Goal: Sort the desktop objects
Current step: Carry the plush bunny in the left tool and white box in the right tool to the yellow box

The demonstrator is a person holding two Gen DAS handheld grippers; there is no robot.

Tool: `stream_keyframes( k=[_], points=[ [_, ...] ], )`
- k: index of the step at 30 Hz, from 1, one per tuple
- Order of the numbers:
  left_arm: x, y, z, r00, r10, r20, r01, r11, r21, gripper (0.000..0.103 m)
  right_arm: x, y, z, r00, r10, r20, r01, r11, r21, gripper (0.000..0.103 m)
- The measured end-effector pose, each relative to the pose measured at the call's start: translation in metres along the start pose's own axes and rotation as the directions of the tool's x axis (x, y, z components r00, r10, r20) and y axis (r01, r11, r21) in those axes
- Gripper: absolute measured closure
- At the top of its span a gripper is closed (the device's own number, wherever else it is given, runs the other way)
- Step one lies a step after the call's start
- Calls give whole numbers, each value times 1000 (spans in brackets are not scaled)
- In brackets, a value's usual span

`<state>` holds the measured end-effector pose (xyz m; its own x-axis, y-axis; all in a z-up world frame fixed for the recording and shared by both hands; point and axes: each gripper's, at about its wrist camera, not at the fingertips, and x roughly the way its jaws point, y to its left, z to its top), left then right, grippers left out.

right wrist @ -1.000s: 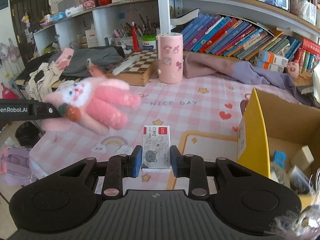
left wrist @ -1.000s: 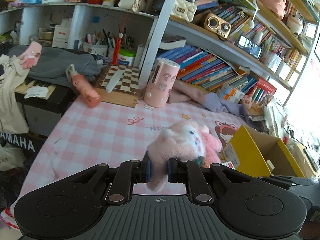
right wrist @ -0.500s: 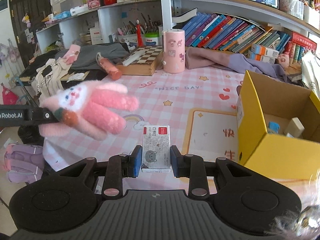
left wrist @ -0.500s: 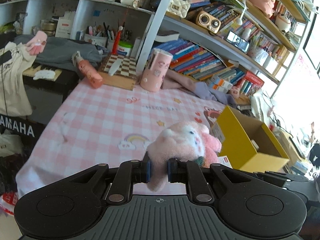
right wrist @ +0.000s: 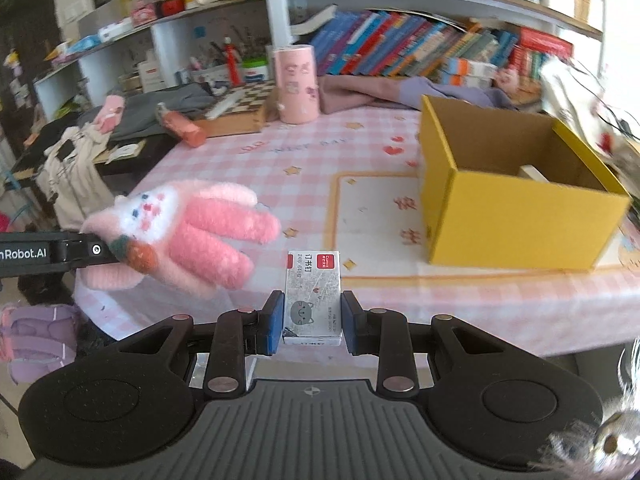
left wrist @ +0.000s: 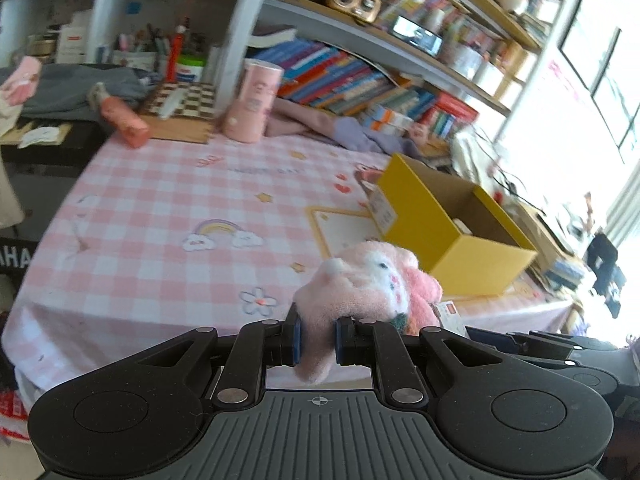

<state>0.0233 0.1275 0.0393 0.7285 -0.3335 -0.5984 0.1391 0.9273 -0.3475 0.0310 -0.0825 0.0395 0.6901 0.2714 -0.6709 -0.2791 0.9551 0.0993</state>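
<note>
My left gripper (left wrist: 316, 340) is shut on a pink plush rabbit (left wrist: 360, 280) and holds it in the air in front of the table's near edge. The rabbit also shows in the right wrist view (right wrist: 188, 236), to the left. My right gripper (right wrist: 312, 322) is shut on a small staple box with a cat drawing (right wrist: 313, 298), also held in the air off the near edge. An open yellow cardboard box (right wrist: 516, 200) stands on the pink checked tablecloth (right wrist: 248, 176) to the right, with small items inside. It also shows in the left wrist view (left wrist: 448, 228).
A pink cylinder holder (right wrist: 296, 84), a chessboard box (right wrist: 236, 108) and a salmon bottle (right wrist: 182, 126) lie at the table's far side. Purple cloth (right wrist: 384, 94) lies below shelves of books (right wrist: 400, 46). A keyboard with clothes (right wrist: 76, 160) is at left.
Both grippers have drawn back from the table and risen, keeping the rabbit and the staple box. The yellow box now sits further ahead and lower in both views.
</note>
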Motion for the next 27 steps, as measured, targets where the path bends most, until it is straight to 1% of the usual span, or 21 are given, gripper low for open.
stream_keyframes(
  k=[6, 11, 15, 27],
  points=[
    [16, -17, -1, 996, -74, -51, 77, 996, 49, 89, -14, -12, -14, 997, -71, -6, 72, 996, 45, 76],
    [27, -37, 2, 988, -129, -79, 137, 984, 110, 89, -26, -26, -22, 991, -135, -3, 135, 986, 103, 76],
    [34, -47, 4, 983, -159, -93, 171, 975, 143, 89, -34, -36, -27, 984, -176, 4, 174, 974, 143, 76],
    [50, -70, 8, 973, -198, -123, 218, 960, 179, 89, -45, -56, -30, 972, -236, 6, 231, 953, 196, 76]
  ],
)
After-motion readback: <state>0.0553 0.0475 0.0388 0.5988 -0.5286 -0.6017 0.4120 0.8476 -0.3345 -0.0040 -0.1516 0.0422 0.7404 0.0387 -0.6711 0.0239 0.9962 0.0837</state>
